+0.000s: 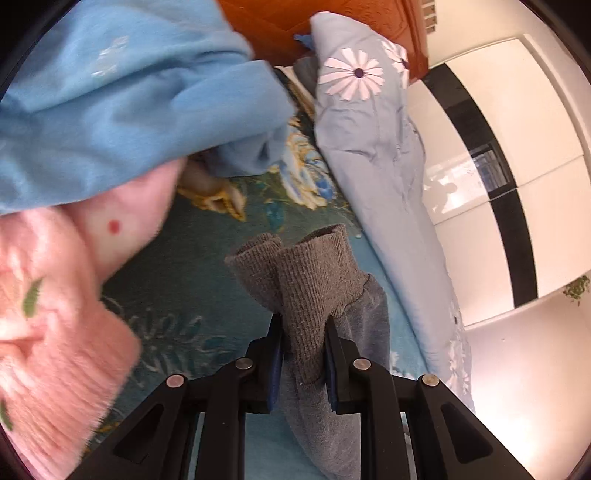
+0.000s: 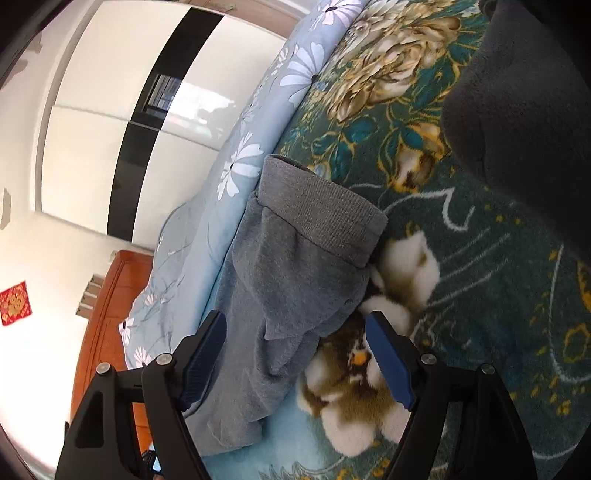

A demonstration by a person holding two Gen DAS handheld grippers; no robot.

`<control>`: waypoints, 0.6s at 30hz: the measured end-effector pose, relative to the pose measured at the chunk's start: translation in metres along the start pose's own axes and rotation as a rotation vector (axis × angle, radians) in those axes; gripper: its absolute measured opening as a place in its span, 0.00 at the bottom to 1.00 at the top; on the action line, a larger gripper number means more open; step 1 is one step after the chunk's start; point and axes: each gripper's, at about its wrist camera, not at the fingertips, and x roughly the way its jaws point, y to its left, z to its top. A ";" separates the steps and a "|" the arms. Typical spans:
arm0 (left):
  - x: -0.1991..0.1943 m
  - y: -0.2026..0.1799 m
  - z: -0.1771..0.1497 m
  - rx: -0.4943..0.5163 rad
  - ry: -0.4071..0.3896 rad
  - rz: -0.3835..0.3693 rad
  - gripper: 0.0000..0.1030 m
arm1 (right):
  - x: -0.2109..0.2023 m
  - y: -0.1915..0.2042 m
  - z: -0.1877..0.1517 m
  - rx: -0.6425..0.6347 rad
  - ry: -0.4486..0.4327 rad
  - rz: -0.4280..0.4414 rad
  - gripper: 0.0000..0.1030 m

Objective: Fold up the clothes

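Observation:
A grey sweat garment with ribbed cuffs [image 1: 295,273] lies on a teal floral blanket [image 1: 184,258]. My left gripper [image 1: 303,325] is shut on the grey garment just below its two ribbed cuffs, which stick up between the fingers. In the right wrist view the same grey garment [image 2: 288,280] lies in front of my right gripper [image 2: 295,332], which is open, with the cloth between and just beyond its blue pads [image 2: 388,354]. The ribbed cuff [image 2: 321,214] points away from it.
A blue garment [image 1: 129,110] and a pink fluffy garment [image 1: 55,314] are at the left. A light blue daisy-print quilt [image 1: 369,147] runs along the bed's edge. A dark grey garment [image 2: 517,110] lies at the right. A white and black wardrobe [image 1: 498,147] and a wooden headboard [image 1: 295,22] stand behind.

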 end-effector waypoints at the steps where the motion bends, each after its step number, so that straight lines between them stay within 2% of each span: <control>1: 0.001 0.011 -0.003 -0.009 0.013 0.017 0.20 | -0.001 0.002 -0.005 -0.029 0.014 -0.006 0.77; 4: 0.003 0.032 -0.014 -0.032 0.017 0.033 0.20 | -0.001 0.004 -0.018 -0.084 0.060 -0.016 0.77; 8: 0.008 0.040 -0.021 -0.031 0.035 0.066 0.25 | 0.004 0.011 -0.028 -0.122 0.096 -0.009 0.77; 10: 0.001 0.033 -0.029 0.001 0.050 0.081 0.33 | 0.002 0.016 -0.026 -0.147 0.077 -0.019 0.77; 11: -0.002 0.030 -0.033 0.018 0.058 0.089 0.40 | 0.000 0.017 -0.024 -0.149 0.059 -0.028 0.77; 14: -0.016 0.027 -0.059 0.020 0.062 0.056 0.54 | -0.002 0.010 -0.010 -0.115 0.004 -0.047 0.77; 16: -0.018 0.027 -0.079 -0.004 0.056 0.008 0.57 | 0.000 0.000 -0.001 -0.069 -0.030 -0.065 0.77; 18: -0.010 0.020 -0.095 0.011 0.067 0.015 0.57 | 0.004 -0.012 0.009 -0.007 -0.046 -0.061 0.77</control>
